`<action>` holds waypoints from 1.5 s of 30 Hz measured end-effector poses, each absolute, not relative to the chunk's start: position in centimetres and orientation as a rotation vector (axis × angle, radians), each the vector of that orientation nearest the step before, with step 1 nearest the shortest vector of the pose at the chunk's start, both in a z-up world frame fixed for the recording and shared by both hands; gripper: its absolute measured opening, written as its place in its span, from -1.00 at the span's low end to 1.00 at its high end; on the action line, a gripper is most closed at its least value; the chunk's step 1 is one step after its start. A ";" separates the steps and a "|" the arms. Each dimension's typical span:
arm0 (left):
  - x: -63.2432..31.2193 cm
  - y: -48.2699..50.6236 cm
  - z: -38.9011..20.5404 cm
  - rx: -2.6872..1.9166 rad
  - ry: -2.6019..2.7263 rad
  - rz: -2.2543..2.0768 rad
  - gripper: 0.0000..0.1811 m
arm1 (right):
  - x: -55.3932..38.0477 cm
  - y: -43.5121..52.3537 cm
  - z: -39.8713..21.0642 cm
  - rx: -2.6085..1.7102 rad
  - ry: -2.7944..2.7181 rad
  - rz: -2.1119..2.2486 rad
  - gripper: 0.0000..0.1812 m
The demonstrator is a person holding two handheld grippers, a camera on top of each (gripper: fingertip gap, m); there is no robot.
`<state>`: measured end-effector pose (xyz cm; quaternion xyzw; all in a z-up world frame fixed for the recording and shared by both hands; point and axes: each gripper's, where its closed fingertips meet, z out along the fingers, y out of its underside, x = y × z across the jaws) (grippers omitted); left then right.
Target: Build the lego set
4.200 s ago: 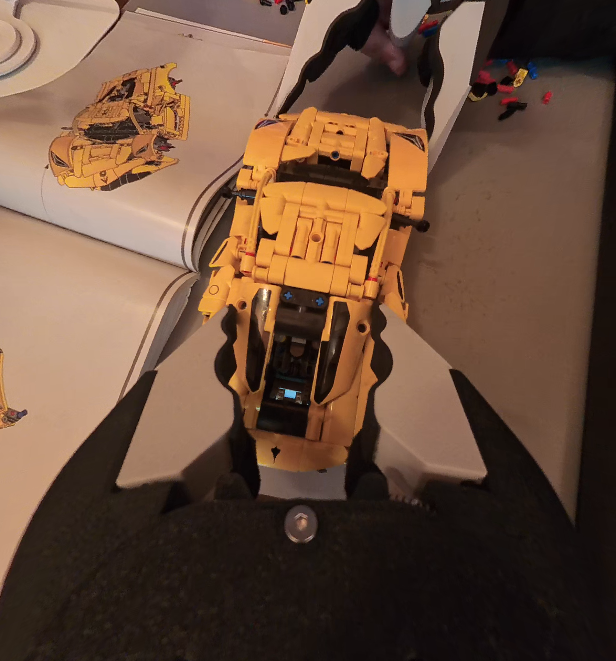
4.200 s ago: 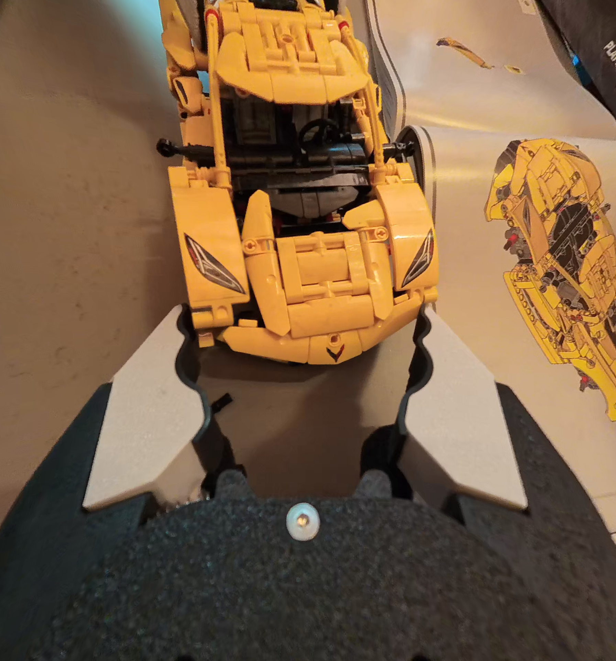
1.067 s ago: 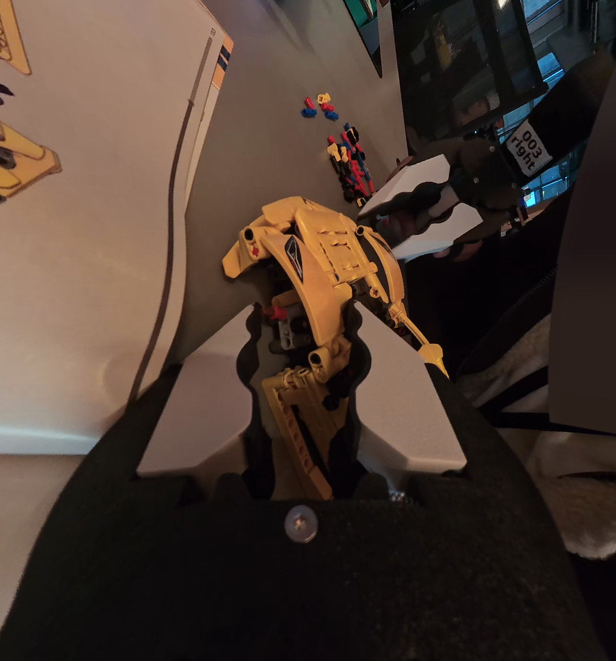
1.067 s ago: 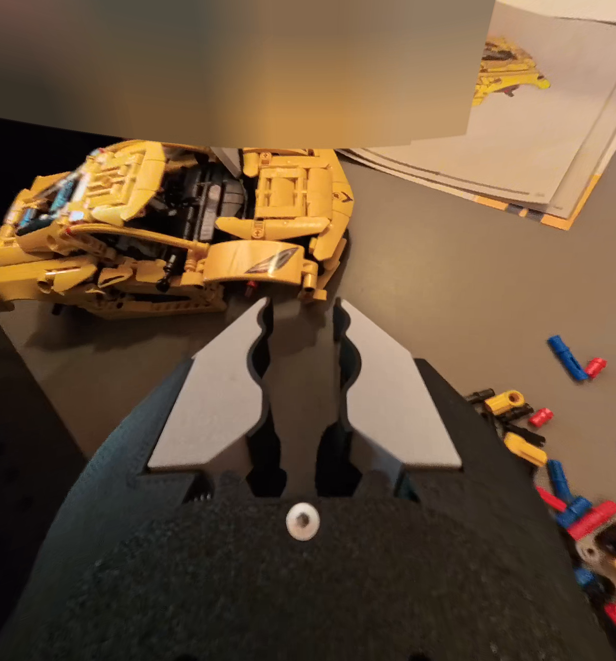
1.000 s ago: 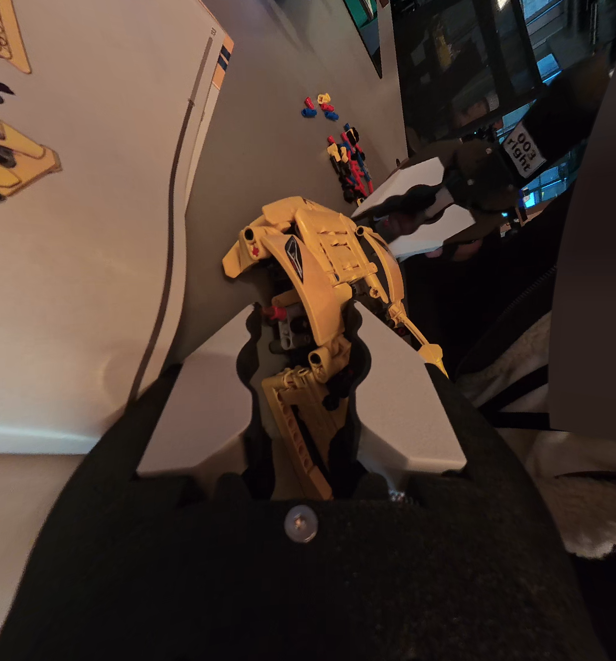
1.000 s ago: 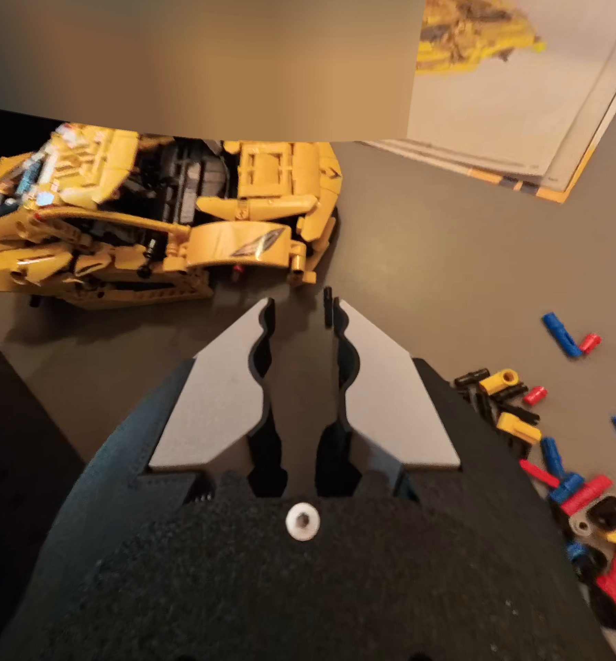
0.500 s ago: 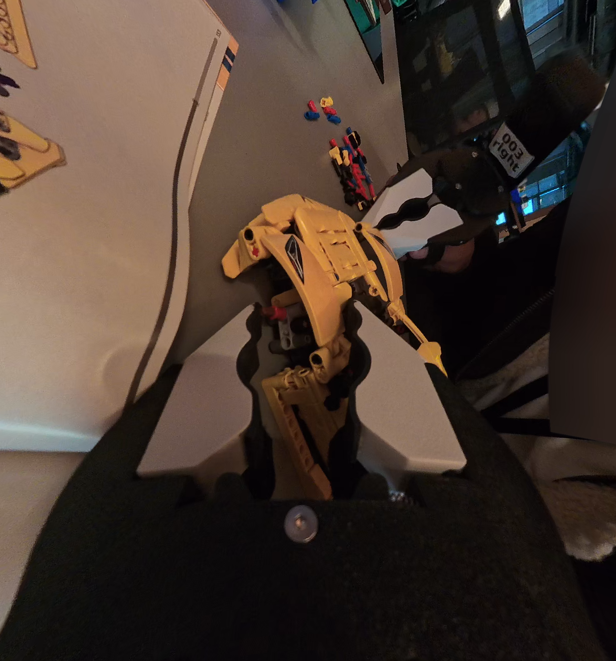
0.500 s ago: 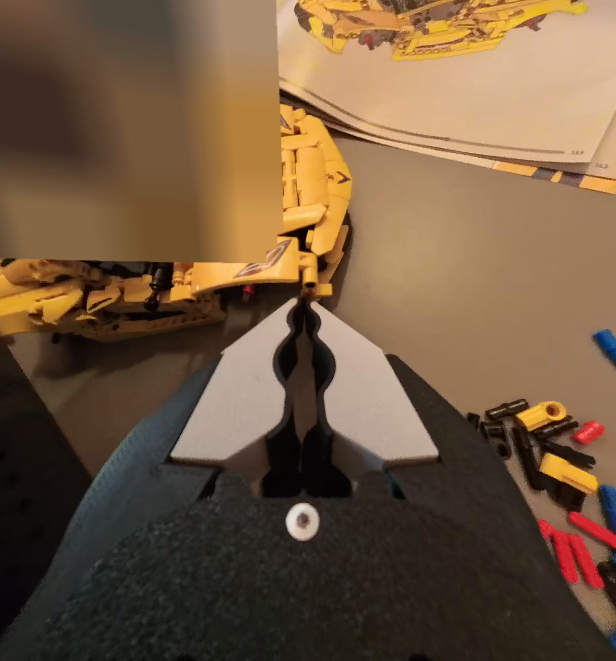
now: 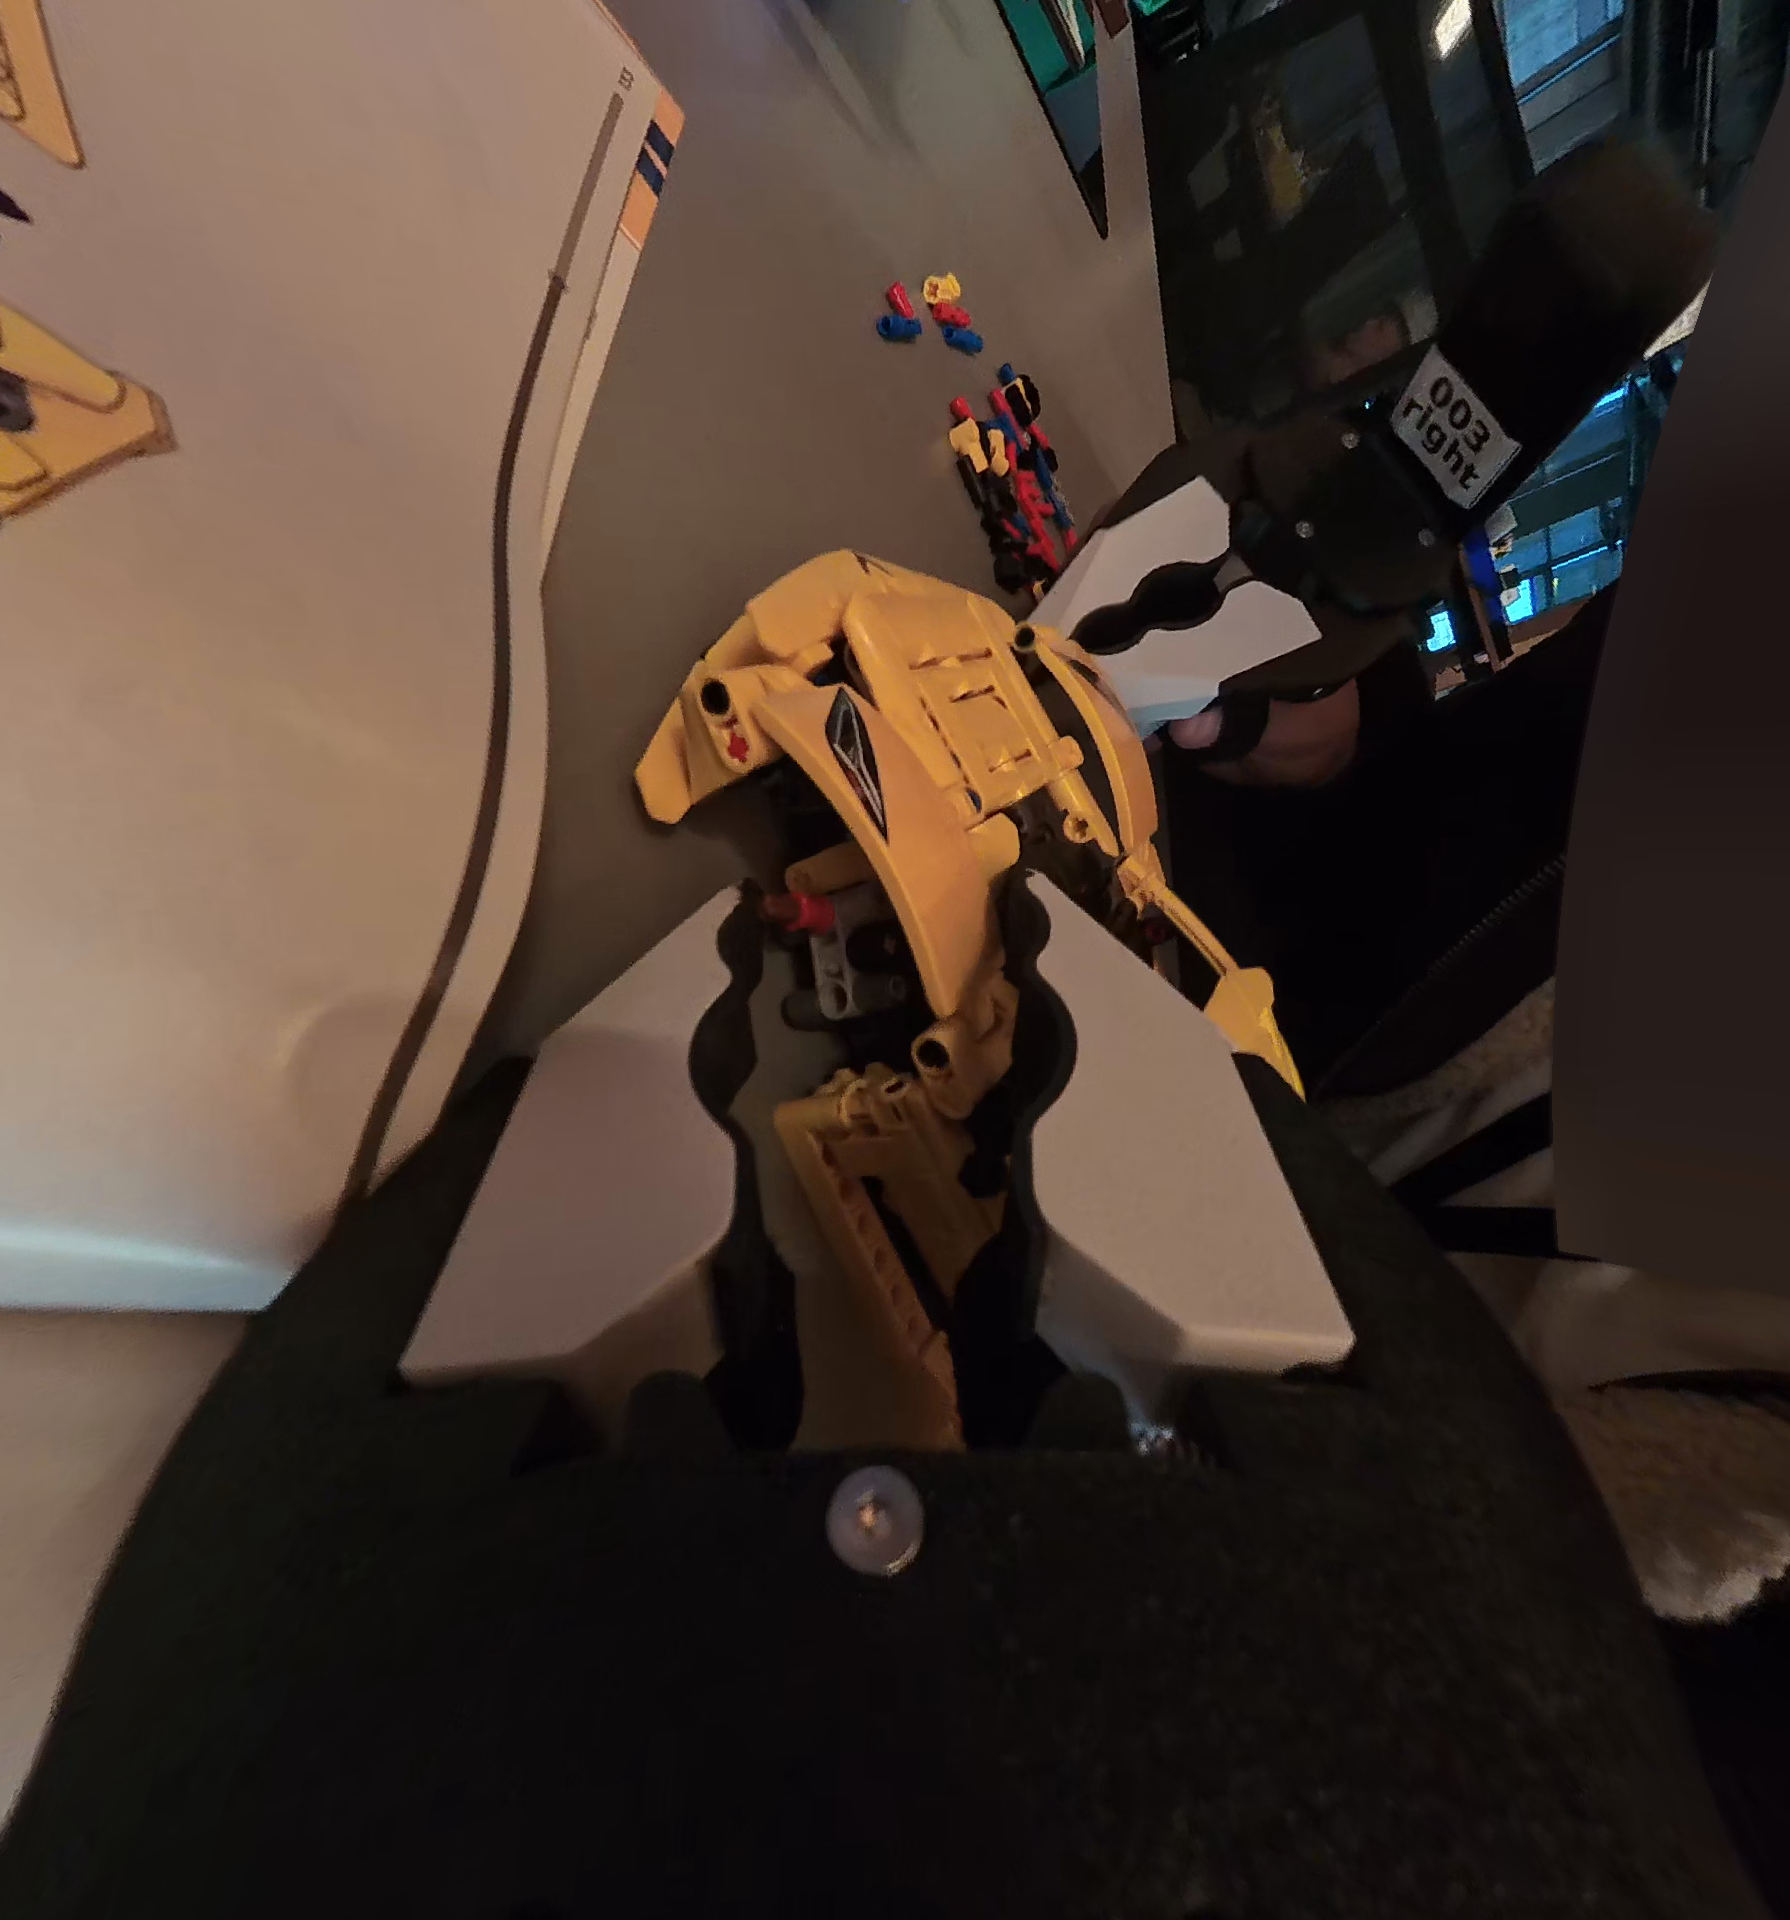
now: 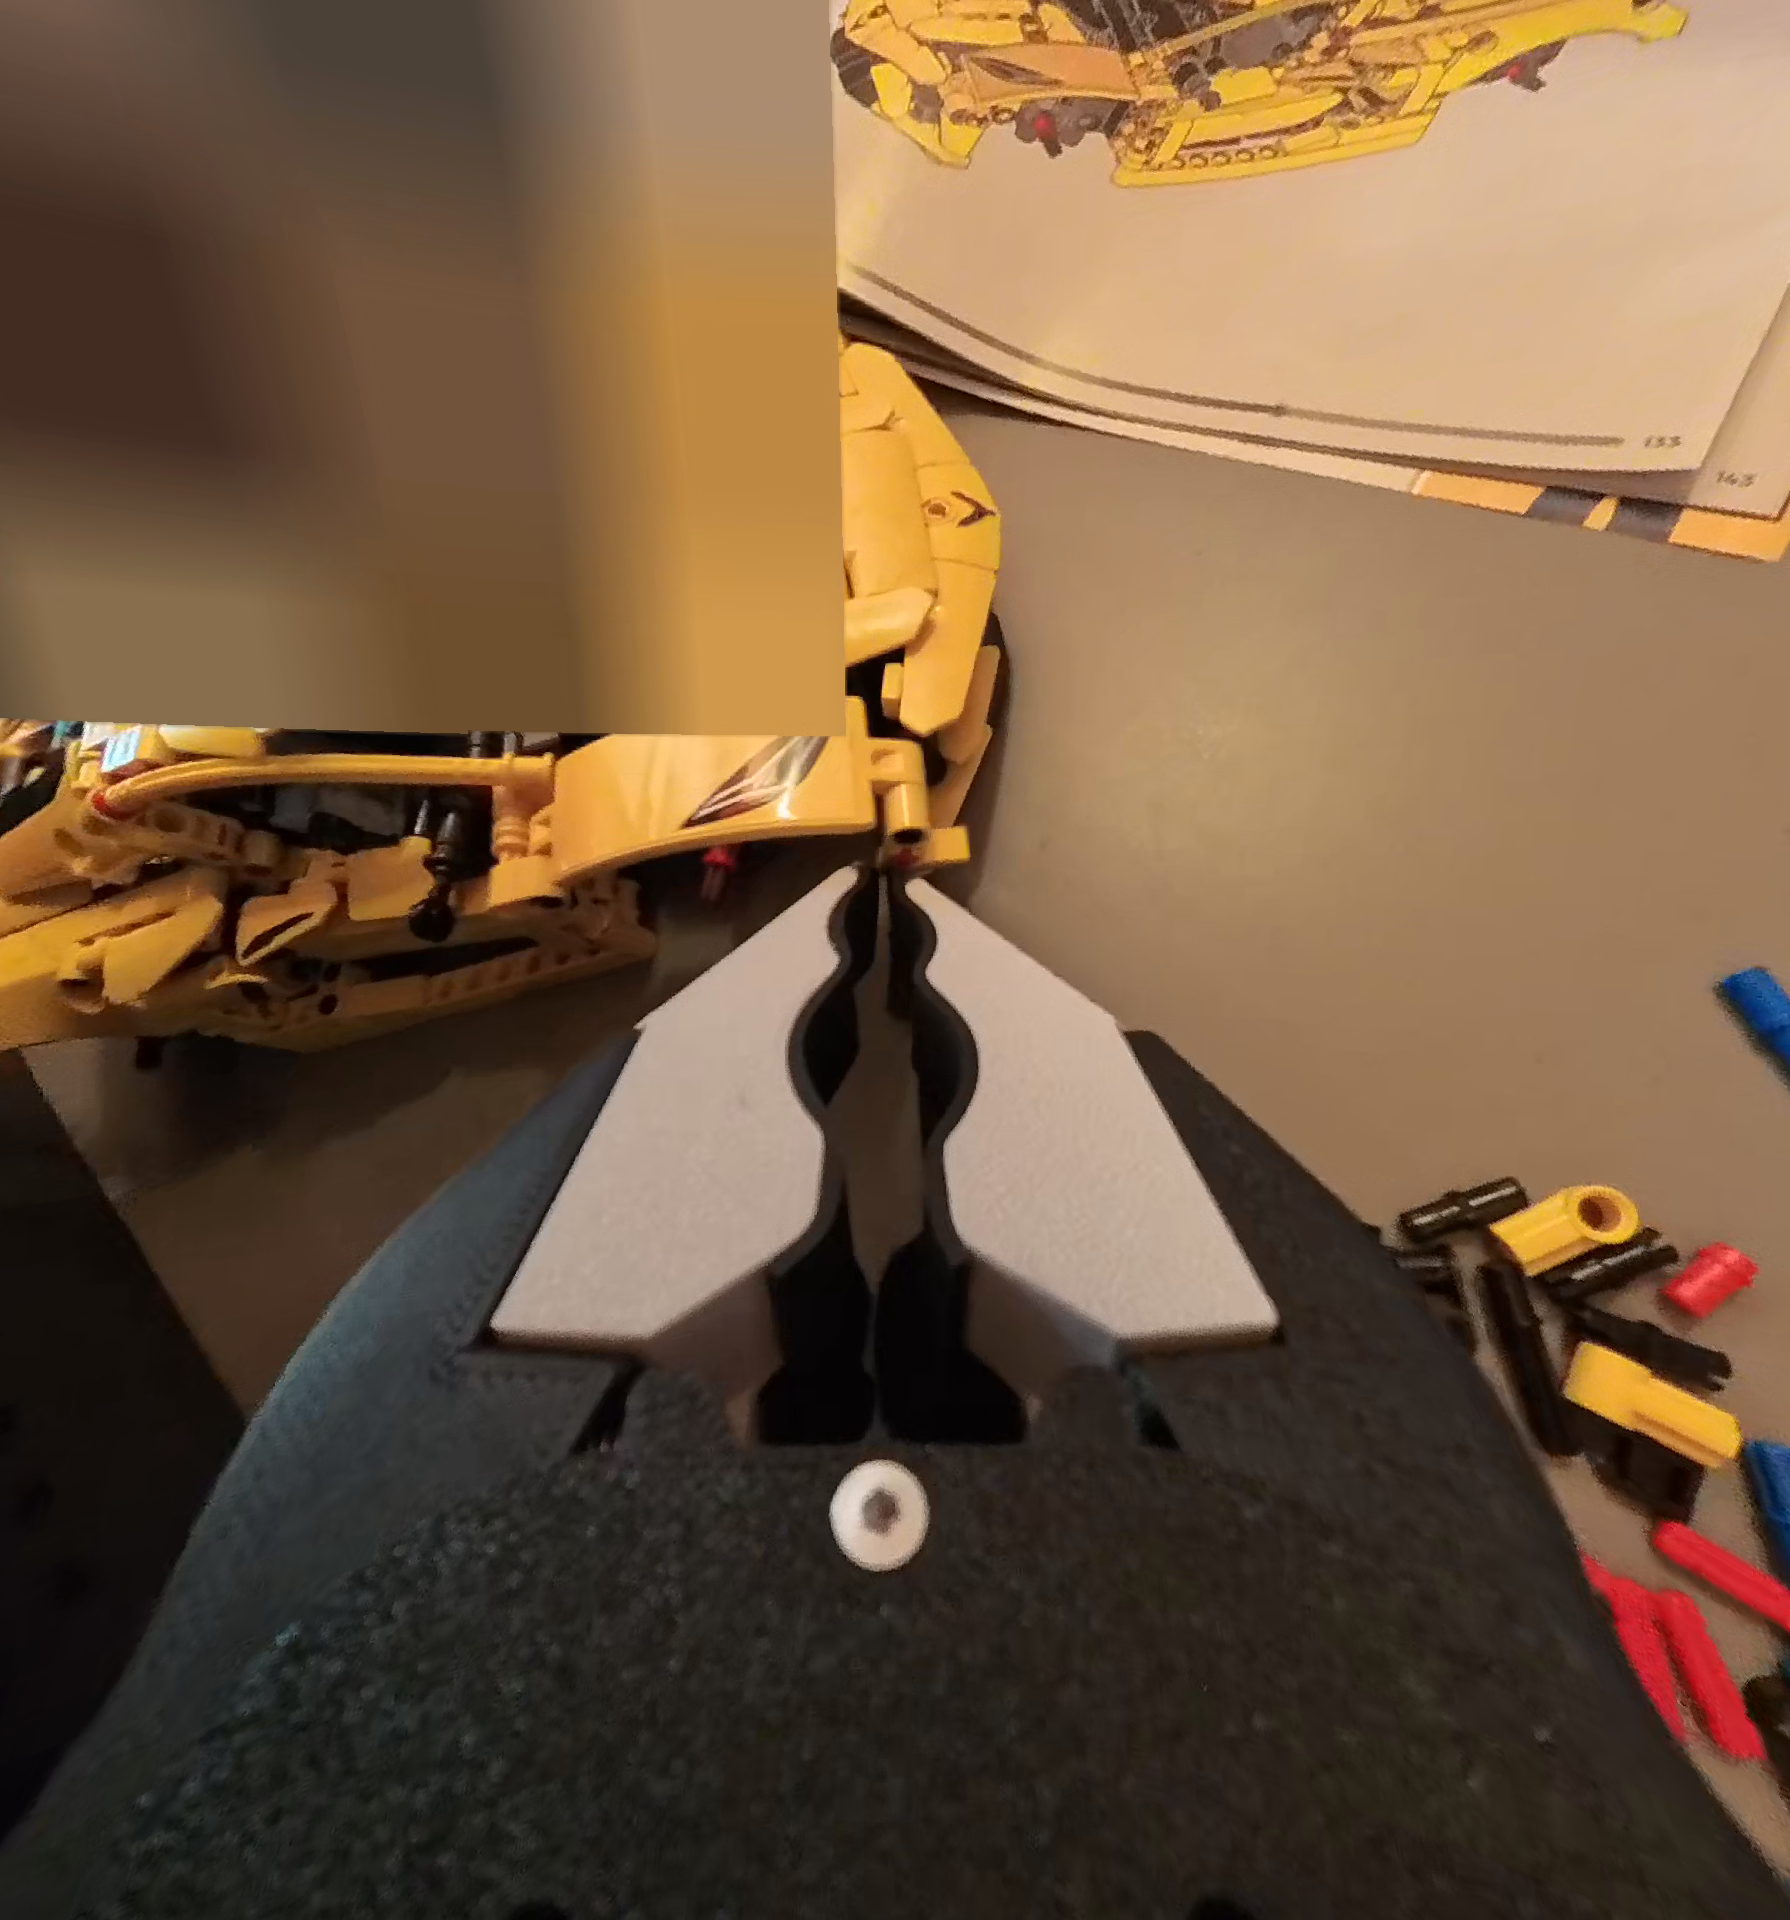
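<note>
Clamping the rigid but snap-apart yellow car [image 9: 901,790] by its chassis, left gripper [image 9: 875,997]; right gripper [image 10: 883,883] pinches black pin [image 10: 889,940], I judge.

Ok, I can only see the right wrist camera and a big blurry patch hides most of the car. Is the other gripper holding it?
Observer: Yes. The left gripper is shut on the yellow car, clamped just behind a front wheel arch.
Operator: Which side is that?
Observer: The side facing away from you. That arch has no wheel, only a red peg sticking out.
Operator: Can you see my gripper from there?
Observer: Yes. The right gripper comes in past the car's nose, and a hand is holding it.
</note>
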<state>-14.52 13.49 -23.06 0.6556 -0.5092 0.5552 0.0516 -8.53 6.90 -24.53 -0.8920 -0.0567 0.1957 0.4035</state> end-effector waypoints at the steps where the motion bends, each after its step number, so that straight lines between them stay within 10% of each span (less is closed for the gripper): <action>1: -14.6 13.4 -23.1 1.990 -1.551 1.685 -0.48 | -8.4 6.9 -24.5 -2.251 -0.156 0.480 -1.00; 7: -15.0 13.0 -23.0 1.931 -1.543 1.664 -0.49 | -8.4 6.5 -24.6 -2.254 -0.218 0.459 -0.69; 45: -12.9 12.6 -22.6 1.957 -1.439 1.778 -0.60 | -8.4 7.6 -24.6 -2.250 0.005 0.727 -0.85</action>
